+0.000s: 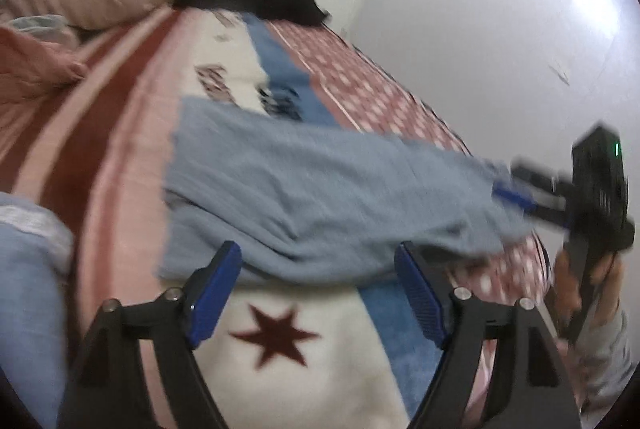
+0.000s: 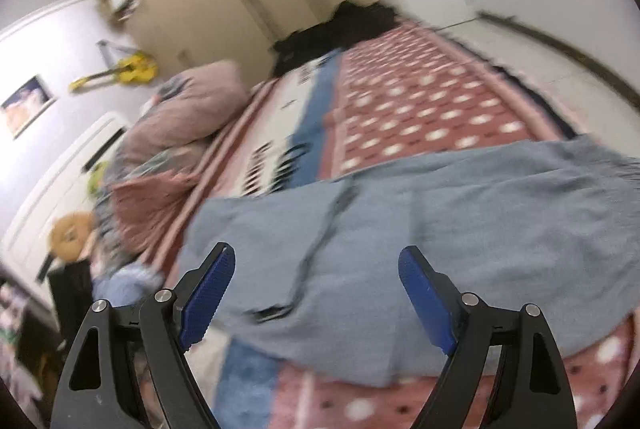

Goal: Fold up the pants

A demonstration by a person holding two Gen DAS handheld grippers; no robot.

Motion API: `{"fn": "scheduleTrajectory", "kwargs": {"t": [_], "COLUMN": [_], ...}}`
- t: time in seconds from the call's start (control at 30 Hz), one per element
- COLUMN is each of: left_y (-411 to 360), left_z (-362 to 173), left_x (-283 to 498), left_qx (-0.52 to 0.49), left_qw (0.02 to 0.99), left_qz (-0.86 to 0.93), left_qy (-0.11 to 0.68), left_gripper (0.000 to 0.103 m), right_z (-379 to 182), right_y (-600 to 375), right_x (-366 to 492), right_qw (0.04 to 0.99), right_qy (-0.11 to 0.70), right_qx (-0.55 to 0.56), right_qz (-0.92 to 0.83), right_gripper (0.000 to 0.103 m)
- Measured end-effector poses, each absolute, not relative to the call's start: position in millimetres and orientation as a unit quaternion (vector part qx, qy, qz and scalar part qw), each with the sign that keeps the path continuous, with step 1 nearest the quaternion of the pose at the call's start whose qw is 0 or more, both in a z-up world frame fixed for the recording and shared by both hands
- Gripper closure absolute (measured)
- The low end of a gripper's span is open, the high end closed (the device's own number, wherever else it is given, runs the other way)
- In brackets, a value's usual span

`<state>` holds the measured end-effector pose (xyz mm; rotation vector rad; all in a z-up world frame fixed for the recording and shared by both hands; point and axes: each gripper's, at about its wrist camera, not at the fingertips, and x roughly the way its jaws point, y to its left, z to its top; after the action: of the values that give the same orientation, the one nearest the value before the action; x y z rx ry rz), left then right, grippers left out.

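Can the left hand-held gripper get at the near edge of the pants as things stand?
Probably yes. The left hand-held gripper is open, with the near edge of the pants just beyond its fingertips on the blanket; nothing lies between.

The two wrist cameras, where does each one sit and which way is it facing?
Left wrist: on the left hand-held gripper, facing down along the bed at the blue-grey pants; open jaws, plus the right hand-held gripper and its hand.
Right wrist: on the right hand-held gripper, facing the pants and pink pillow; only its own open jaws show.
Shared: pants, patterned blanket.
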<state>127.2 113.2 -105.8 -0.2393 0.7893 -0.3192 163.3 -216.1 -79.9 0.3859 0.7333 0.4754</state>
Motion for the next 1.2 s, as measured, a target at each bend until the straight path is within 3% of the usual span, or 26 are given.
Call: {"fn": "scheduleTrajectory", "kwargs": {"t": [0.03,0.17,0.33,0.4,0.43,0.47,0.53,0.9,0.93,0.97,1.03,1.2], "left_y": [119,140,151,153,152,149,142,126,126,126,133,151], "left_z": [-104,-110,-134,-140,-140,-140,-137,-145,-145,-143,-136,-107], "left_x": [130,148,165,164,160,157,148,140,142,143,146,158], "left_qx": [-0.119,-0.137,-0.139,-0.143,-0.145,-0.143,-0.113,-0.046,-0.047,-0.051,-0.079,-0.132], "left_qw": [0.908,0.913,0.905,0.902,0.901,0.902,0.904,0.904,0.903,0.904,0.908,0.915], "left_qz": [-0.137,-0.080,-0.019,-0.021,-0.029,-0.040,-0.048,-0.034,-0.034,-0.035,-0.044,-0.056], "left_qy": [0.377,0.377,0.401,0.408,0.408,0.406,0.409,0.424,0.425,0.423,0.410,0.378], "left_gripper": [0.027,0.027,0.027,0.027,0.027,0.027,0.027,0.027,0.027,0.027,0.027,0.027], "right_z": [-83,-109,-135,-137,-138,-138,-138,-116,-116,-117,-120,-118], "right_y": [-208,-174,-155,-153,-151,-150,-150,-181,-179,-178,-177,-166], "right_x": [166,183,198,202,204,206,210,187,187,186,185,185], "right_qw": [0.877,0.844,0.822,0.825,0.828,0.832,0.835,0.841,0.837,0.831,0.824,0.839], "right_qy": [0.364,0.423,0.454,0.449,0.447,0.447,0.443,0.417,0.423,0.430,0.436,0.428], "right_qx": [0.190,0.183,0.204,0.214,0.216,0.212,0.215,0.238,0.238,0.240,0.244,0.201], "right_qz": [0.250,0.274,0.276,0.269,0.263,0.252,0.245,0.249,0.255,0.259,0.266,0.270], "right_gripper": [0.023,0.043,0.047,0.068,0.091,0.099,0.101,0.098,0.094,0.078,0.060,0.060]}}
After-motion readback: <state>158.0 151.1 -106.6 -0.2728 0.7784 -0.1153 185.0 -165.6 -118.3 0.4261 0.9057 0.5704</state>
